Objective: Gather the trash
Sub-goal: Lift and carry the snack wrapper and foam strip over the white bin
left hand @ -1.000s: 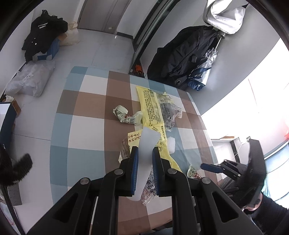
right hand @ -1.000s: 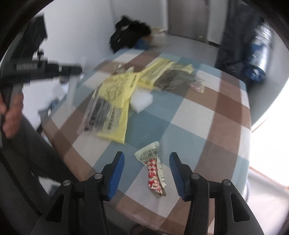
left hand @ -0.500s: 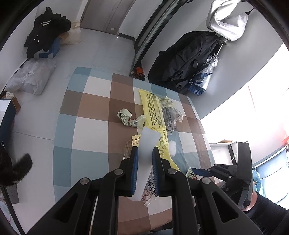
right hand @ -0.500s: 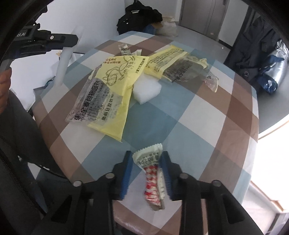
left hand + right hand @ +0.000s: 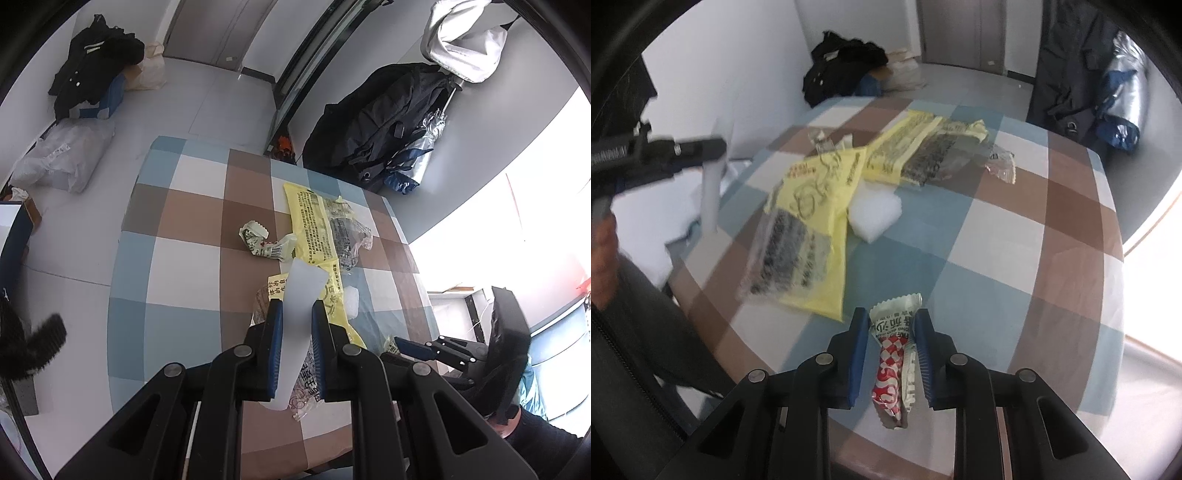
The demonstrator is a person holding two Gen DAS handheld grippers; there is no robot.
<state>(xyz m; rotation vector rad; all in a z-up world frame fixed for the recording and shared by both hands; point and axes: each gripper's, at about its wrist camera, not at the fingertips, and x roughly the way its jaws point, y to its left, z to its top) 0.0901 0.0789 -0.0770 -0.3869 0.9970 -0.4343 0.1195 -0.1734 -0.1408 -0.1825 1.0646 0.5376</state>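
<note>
**Both grippers holding trash**

Our left gripper (image 5: pixel 297 332) is clamped on a white plastic strip (image 5: pixel 300 314) above the checked table (image 5: pixel 184 258). Our right gripper (image 5: pixel 892 350) has just been closing and pinches a red-and-white wrapper (image 5: pixel 894 362) near the table's front edge.

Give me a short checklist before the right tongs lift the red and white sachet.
1. Red and white sachet sits between the right tongs, which have just been closing: ok.
2. Both pads press it firmly: cannot tell.
3. Sachet lies apart from the yellow bag: ok.
4. Left tongs are shut on the white strip: ok.
5. A trash container is in view: not ok.
</note>
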